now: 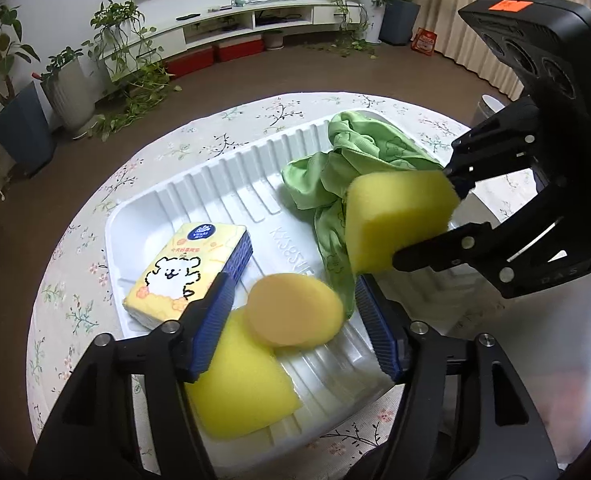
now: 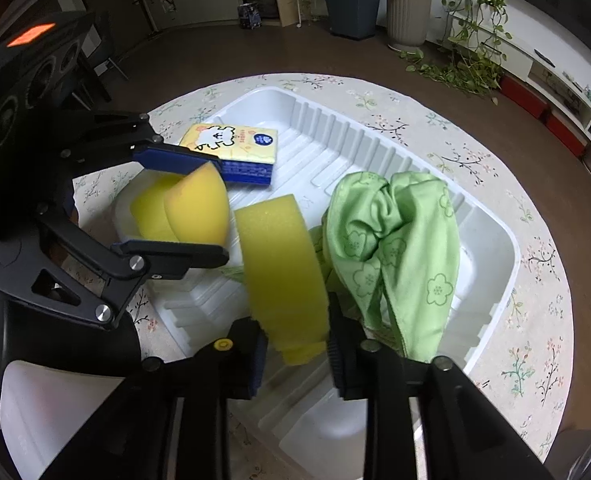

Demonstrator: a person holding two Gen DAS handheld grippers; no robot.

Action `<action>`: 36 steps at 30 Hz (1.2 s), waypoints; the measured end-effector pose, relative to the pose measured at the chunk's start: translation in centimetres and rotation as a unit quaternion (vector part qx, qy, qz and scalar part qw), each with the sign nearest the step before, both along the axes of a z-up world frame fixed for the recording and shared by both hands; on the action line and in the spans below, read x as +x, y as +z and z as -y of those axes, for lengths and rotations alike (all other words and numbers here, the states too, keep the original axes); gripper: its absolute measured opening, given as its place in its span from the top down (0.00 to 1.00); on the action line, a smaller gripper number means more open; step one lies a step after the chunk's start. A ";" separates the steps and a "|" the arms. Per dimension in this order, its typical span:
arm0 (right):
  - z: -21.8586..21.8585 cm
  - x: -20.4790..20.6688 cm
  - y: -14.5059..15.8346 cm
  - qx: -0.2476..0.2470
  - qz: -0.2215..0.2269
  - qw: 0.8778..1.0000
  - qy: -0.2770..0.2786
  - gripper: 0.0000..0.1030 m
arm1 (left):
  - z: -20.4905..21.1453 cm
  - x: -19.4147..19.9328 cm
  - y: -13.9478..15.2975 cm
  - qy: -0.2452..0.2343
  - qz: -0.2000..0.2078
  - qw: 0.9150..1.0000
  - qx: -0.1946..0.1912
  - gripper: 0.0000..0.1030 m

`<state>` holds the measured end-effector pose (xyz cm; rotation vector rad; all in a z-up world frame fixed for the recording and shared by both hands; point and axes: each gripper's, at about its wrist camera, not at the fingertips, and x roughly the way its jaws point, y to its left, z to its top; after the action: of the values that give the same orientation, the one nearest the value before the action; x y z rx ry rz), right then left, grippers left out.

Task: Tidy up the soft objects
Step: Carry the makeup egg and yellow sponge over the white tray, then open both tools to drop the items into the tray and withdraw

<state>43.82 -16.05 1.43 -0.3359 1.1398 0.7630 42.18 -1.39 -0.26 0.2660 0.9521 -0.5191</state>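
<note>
Presently we note left gripper (image 1: 295, 312) jaws spread, round sponge (image 1: 293, 310) loose between them over white tray (image 1: 199, 196). Right gripper (image 2: 295, 344) pinching yellow sponge block (image 2: 281, 276) beside green cloth (image 2: 391, 248). Risk: block tumbling outside tray if released high.

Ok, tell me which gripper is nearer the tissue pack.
Left. The left gripper straddles the round sponge right beside the tissue pack. The right gripper is across the tray by the green cloth, with a yellow sponge between its fingers.
</note>
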 end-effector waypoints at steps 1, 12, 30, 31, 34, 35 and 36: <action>0.2 0.1 0.0 0.001 0.000 1.000 -0.004 0.60 | 0.0 0.0 0.0 0.000 0.000 1.000 -0.001 0.33; 4.1 -1.3 3.7 0.071 0.027 0.996 -0.040 0.34 | -2.7 -1.7 3.3 0.029 0.033 0.998 -0.054 0.26; 13.0 -23.1 8.1 0.239 0.124 0.953 -0.138 0.00 | -6.2 -24.5 5.1 0.101 0.127 0.979 -0.121 0.00; 12.6 -24.8 7.7 0.241 0.126 0.952 -0.140 0.00 | -6.1 -25.5 5.0 0.103 0.136 0.978 -0.120 0.00; 11.0 -28.0 6.5 0.222 0.140 0.954 -0.148 0.00 | -5.7 -28.9 4.8 0.123 0.159 0.971 -0.132 0.00; 10.4 -28.9 6.3 0.216 0.143 0.954 -0.149 0.00 | -5.6 -30.0 4.6 0.133 0.161 0.968 -0.139 0.00; 9.7 -29.7 5.9 0.210 0.146 0.955 -0.150 0.00 | -5.3 -30.8 4.3 0.145 0.157 0.966 -0.145 0.00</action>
<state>14.15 -25.79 7.33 0.0827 0.7044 0.6402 11.37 3.89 4.04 -0.0565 0.5829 -0.3279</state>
